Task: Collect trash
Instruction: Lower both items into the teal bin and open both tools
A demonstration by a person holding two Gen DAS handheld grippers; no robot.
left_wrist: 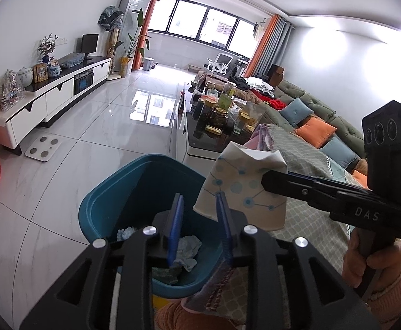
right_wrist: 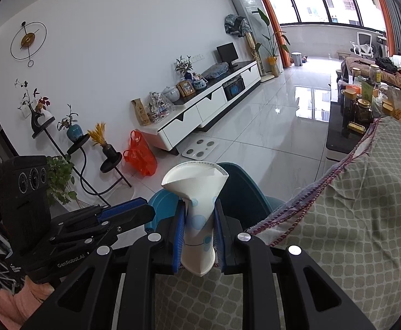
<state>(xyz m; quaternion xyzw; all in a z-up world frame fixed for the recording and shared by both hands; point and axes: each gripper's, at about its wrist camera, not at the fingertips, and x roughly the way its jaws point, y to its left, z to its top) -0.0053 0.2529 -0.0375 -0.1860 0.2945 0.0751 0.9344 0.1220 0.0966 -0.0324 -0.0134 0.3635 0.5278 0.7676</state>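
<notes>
A crushed white paper cup with blue dots is pinched flat between the blue pads of my right gripper. In the left wrist view the same cup hangs from my right gripper just right of the blue trash bin, above the patterned cloth. The bin holds crumpled tissues. My left gripper is open and empty, hovering over the bin's mouth. In the right wrist view the bin lies just beyond the cup and my left gripper reaches in from the left.
A grey patterned cloth covers the surface at the right. A coffee table with jars stands ahead, a sofa with cushions to its right. A TV cabinet, a floor scale and an orange bag stand at the left.
</notes>
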